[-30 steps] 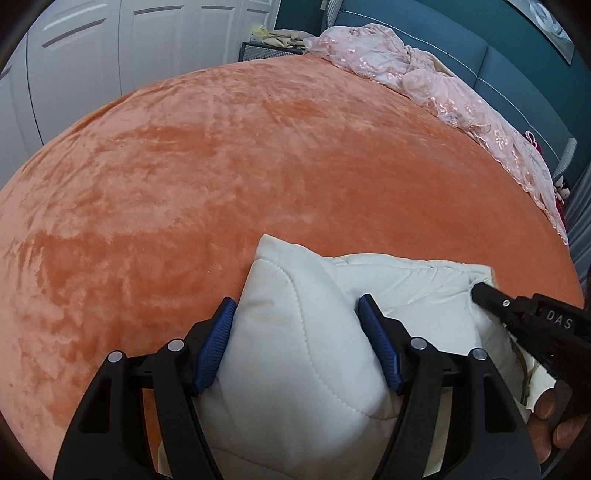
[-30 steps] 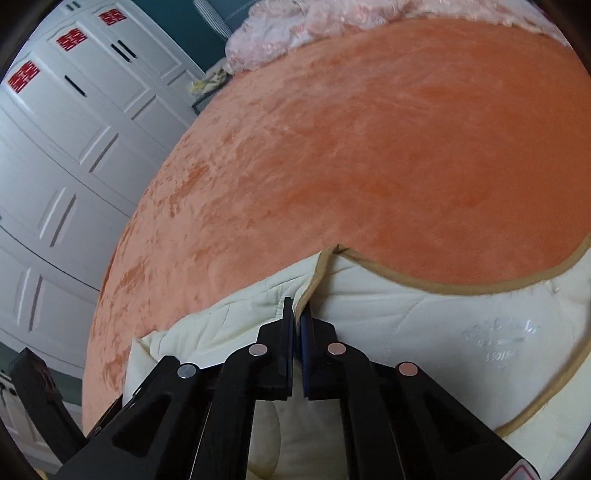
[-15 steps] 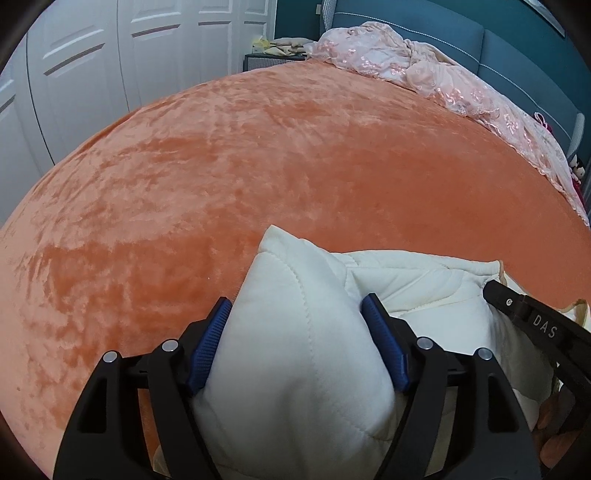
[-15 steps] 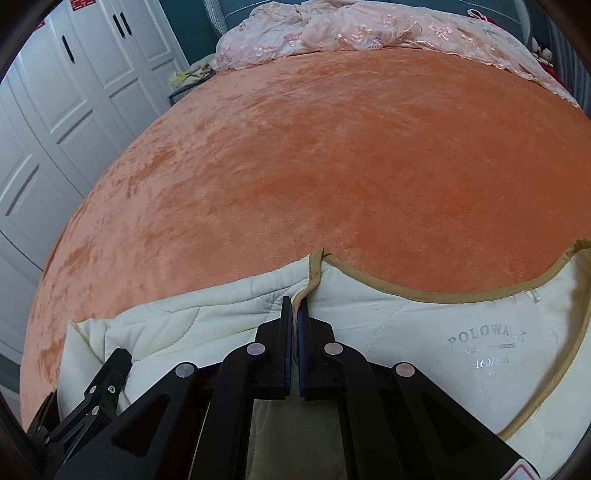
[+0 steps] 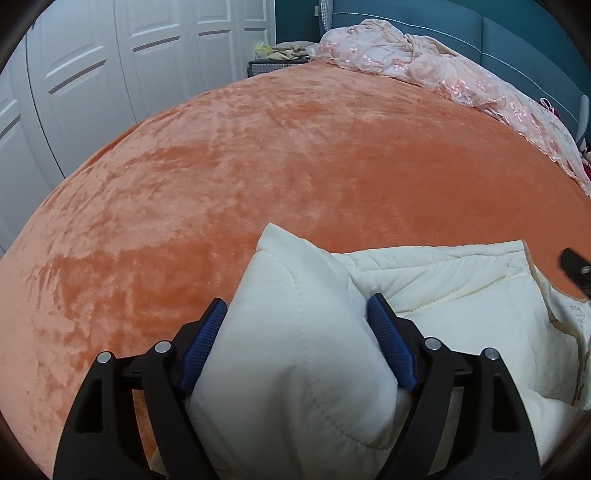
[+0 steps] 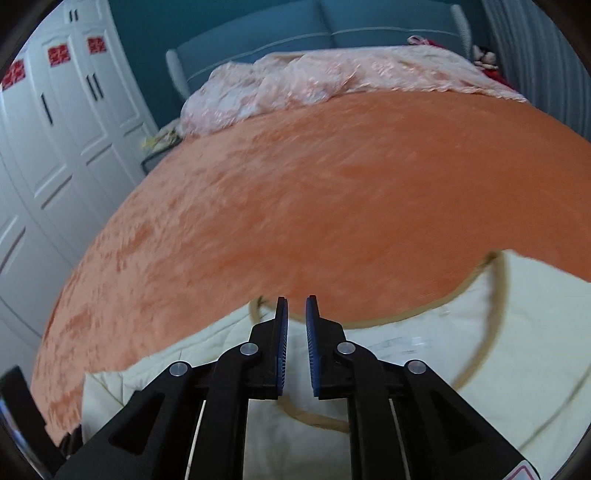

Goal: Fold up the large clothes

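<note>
A cream quilted garment with tan trim lies at the near edge of the orange bed. My left gripper is shut on a thick fold of the garment, which bulges up between the blue pads. My right gripper has its jaws slightly apart with nothing between them, above the garment's tan-trimmed neckline. The garment's body spreads to the right in the right wrist view. The tip of the right gripper shows at the right edge of the left wrist view.
An orange plush bedspread covers the bed. A pink lace cloth lies along the far edge by a blue headboard. White wardrobe doors stand to the left. A bedside stand with clutter is at the far corner.
My right gripper has let go of the tan-trimmed edge and its jaws have parted; it has lifted and swung right. My left gripper still holds its fold.
</note>
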The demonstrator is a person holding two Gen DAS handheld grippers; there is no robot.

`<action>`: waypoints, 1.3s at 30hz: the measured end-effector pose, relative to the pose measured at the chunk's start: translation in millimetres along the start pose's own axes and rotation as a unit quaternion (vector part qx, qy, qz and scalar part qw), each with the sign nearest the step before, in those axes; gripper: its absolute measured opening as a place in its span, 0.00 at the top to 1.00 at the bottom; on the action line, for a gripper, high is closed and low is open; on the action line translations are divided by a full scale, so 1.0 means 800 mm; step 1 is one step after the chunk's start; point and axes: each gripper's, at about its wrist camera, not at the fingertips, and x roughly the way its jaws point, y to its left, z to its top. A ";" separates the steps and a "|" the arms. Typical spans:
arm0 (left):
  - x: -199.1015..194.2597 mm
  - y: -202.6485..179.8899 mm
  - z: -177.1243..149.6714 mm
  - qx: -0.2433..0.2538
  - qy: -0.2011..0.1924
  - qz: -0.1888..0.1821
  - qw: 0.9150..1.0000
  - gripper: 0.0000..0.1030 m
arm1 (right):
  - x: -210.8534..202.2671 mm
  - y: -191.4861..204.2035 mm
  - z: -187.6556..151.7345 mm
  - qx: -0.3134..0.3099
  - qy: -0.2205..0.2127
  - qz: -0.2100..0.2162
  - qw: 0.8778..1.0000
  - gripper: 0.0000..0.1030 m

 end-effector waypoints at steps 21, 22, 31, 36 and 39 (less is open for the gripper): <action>-0.116 -0.292 0.032 0.170 0.058 -0.233 0.956 0.25 | -0.102 -0.358 0.031 0.174 0.092 -0.032 0.980 0.46; -0.108 -0.308 0.027 0.173 0.071 -0.234 0.954 0.25 | -0.097 -0.357 0.027 0.173 0.098 -0.033 0.980 0.50; -0.068 -0.370 -0.017 0.204 0.138 -0.227 0.942 0.93 | -0.110 -0.333 0.018 0.083 0.056 -0.058 0.993 0.93; -0.070 -0.377 -0.029 0.228 0.096 -0.201 0.948 0.97 | -0.091 -0.332 0.012 0.062 0.069 -0.101 0.991 0.94; -0.063 -0.374 -0.030 0.216 0.093 -0.202 0.951 0.97 | -0.077 -0.339 0.006 0.062 0.088 -0.106 0.988 0.94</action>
